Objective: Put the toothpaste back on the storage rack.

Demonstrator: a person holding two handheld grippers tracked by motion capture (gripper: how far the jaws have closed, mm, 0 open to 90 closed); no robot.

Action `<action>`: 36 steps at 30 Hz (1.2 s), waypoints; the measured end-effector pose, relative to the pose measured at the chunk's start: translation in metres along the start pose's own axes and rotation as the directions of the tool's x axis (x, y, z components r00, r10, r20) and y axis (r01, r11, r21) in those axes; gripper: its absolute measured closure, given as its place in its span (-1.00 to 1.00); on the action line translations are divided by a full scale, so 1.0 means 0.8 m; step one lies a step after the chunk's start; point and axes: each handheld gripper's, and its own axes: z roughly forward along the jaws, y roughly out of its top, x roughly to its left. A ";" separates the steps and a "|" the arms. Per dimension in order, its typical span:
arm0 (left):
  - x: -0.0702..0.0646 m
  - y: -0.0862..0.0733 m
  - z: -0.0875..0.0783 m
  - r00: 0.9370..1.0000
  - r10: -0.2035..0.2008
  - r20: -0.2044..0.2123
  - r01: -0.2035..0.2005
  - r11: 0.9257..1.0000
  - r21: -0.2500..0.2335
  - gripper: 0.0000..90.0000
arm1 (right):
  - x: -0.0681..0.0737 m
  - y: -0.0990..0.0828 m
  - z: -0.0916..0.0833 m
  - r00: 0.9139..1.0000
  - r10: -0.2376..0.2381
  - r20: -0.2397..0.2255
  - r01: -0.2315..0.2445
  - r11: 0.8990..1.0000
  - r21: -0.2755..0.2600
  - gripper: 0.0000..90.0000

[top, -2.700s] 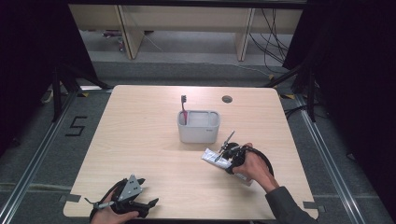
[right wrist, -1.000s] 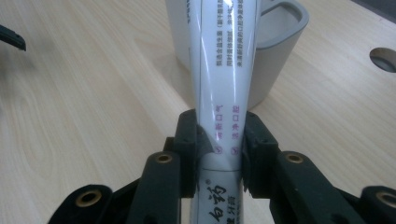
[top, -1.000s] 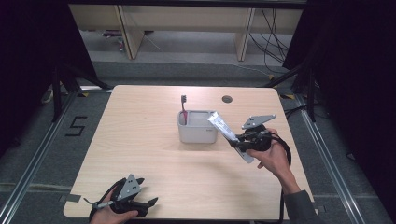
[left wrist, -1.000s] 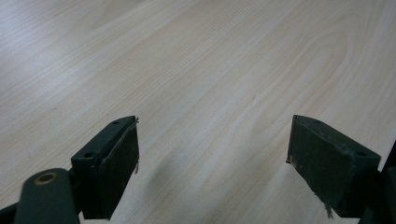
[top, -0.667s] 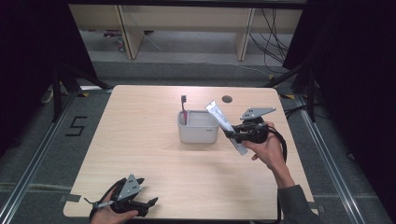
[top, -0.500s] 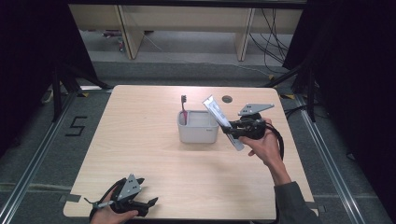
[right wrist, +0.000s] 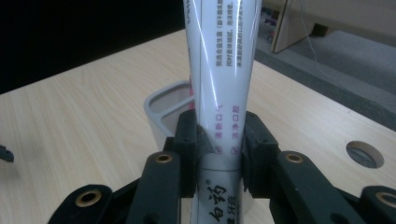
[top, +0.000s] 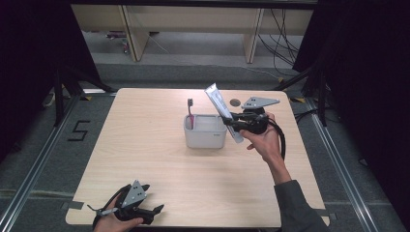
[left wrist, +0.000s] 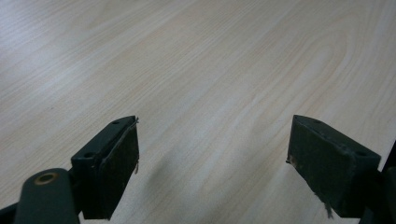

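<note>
On the floor left of my worktop [top: 145, 159], a black "5" [top: 78, 130] is marked. The white tube [right wrist: 222, 88] clamped in my right tool [right wrist: 218, 154] carries large black Chinese characters "白药" and small pink print too fine to read.

Right tool [right wrist: 219, 154] clamps a white toothpaste tube [right wrist: 222, 70] upright before a grey cup [right wrist: 163, 109]

Floor marking, perhaps "5" [top: 79, 130], beside wooden shelving [top: 193, 21].
</note>
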 end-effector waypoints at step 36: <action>0.000 0.001 -0.001 1.000 0.029 0.005 -0.029 1.000 0.010 -0.64 | -0.001 0.038 0.078 0.999 0.037 0.004 -0.036 0.994 -0.103 0.59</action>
